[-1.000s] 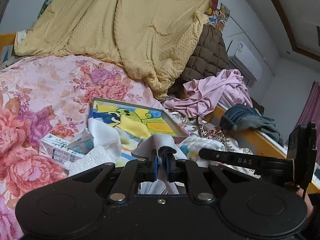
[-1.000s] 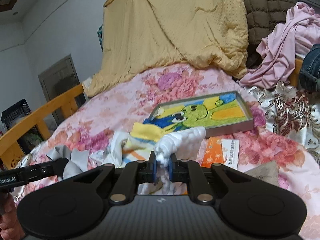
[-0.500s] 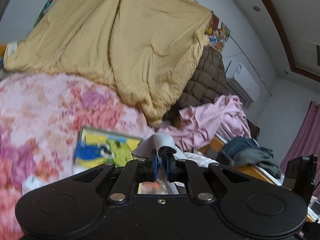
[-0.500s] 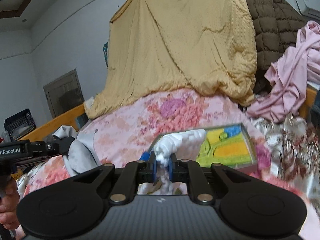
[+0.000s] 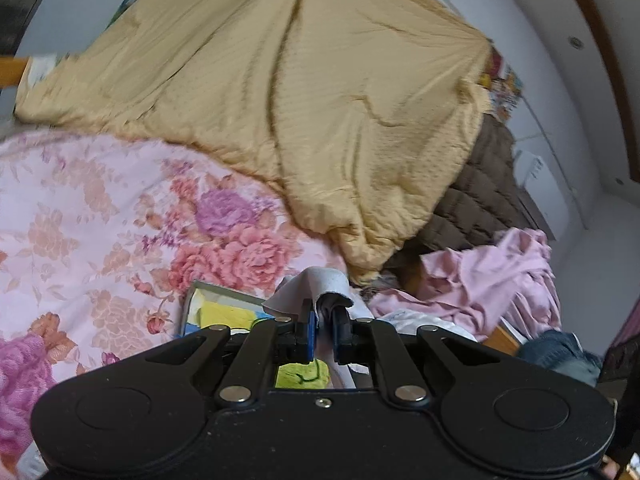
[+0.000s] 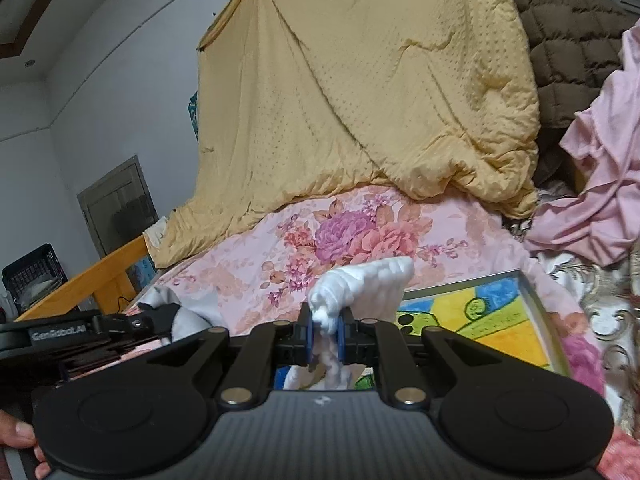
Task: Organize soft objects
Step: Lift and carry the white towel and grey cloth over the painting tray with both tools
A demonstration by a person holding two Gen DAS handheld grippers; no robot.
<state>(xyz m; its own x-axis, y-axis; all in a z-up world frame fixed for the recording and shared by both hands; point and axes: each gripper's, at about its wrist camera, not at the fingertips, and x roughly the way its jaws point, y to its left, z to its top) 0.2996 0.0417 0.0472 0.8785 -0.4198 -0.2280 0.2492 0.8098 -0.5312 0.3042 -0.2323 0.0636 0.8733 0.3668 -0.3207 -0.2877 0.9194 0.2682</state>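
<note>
Carry step, I'd judge: both items are lifted clear of the pink floral bedspread [image 6: 256, 268]. Left gripper [image 5: 323, 334] pinches a grey-white soft cloth [image 5: 310, 286]; right gripper [image 6: 325, 336] pinches a fluffy white sock [image 6: 360, 284]. Both point forward, tilted up, above the framed cartoon picture [image 6: 480, 320]. Next: choose a drop spot and lower.

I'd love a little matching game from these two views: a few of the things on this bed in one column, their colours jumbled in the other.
Things:
1. big quilt
2. padded jacket
3. crumpled garment
4. fluffy cloth in the right gripper

Colours:
A. white
B. pale pink
C. yellow-tan
D. dark brown

Pairs: 1-C, 2-D, 3-B, 4-A
</note>
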